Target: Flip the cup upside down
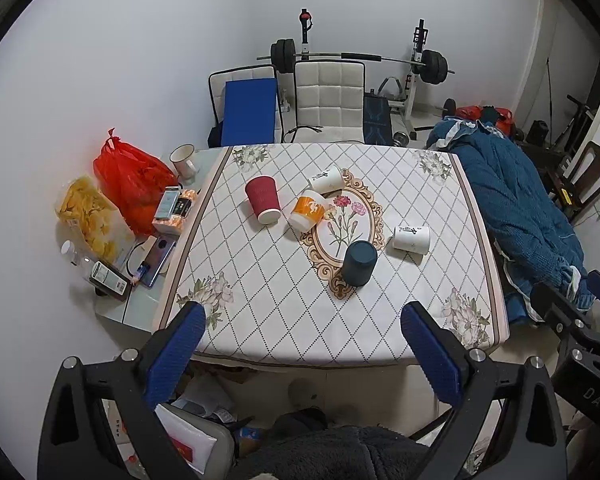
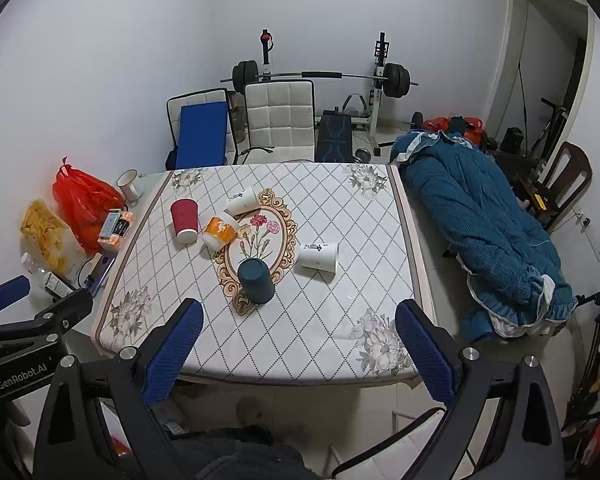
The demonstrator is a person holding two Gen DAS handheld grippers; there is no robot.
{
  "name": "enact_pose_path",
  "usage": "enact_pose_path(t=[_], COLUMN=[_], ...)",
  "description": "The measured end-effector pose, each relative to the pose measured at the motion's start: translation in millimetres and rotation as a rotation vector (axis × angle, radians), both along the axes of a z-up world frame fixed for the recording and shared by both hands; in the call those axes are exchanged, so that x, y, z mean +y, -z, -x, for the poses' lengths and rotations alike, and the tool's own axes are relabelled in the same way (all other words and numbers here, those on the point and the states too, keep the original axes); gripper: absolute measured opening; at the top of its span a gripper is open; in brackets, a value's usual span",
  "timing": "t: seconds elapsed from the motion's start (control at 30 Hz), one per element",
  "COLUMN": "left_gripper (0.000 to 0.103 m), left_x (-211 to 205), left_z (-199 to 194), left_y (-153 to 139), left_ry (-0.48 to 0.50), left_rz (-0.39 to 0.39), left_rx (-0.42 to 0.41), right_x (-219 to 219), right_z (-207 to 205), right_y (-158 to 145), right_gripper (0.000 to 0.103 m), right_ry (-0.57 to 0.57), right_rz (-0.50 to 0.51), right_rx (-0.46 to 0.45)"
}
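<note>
Cups scattered on the counter [image 1: 380,320], both of your grippers wide open and holding nothing.

Your left gripper [image 1: 302,316] and right gripper [image 2: 300,314] hang over the near edge. The dark blue cup [image 1: 359,263] stands upside down, axis upright, mouth on the cloth. The red cup [image 1: 262,199] also stands mouth down; the orange cup [image 1: 307,213] and two white cups [image 1: 411,239] [image 1: 327,179] lie on their sides.

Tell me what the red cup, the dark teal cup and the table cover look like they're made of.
Red cup: probably paper; matte ribbed wall, white rolled rim.
Dark teal cup: matte, smooth, opaque; plastic or ceramic, can't tell.
Table cover: looks like printed vinyl or oilcloth; slight sheen, lies flat, with a quilted diamond pattern.
</note>
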State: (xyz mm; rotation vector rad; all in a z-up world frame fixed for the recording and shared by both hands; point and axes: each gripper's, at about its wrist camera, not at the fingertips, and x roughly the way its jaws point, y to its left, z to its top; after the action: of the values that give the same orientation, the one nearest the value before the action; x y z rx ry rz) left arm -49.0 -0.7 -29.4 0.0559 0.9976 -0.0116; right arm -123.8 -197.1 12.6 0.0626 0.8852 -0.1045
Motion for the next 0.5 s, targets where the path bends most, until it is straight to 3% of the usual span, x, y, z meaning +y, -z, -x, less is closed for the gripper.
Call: enact_pose_path(t=[0.5], left_gripper=[0.100], left_x=[-2.0], left_z=[6.0], left_y=[2.7], left_ry=[-0.005], left_rz=[0.006], left_rx=[0.005], right_x=[-0.3], right_z=[-8.6], right_y=[0.0], right_gripper=[0.099], right_ry=[-0.013], right_rz=[-0.005], right_rx=[0.009])
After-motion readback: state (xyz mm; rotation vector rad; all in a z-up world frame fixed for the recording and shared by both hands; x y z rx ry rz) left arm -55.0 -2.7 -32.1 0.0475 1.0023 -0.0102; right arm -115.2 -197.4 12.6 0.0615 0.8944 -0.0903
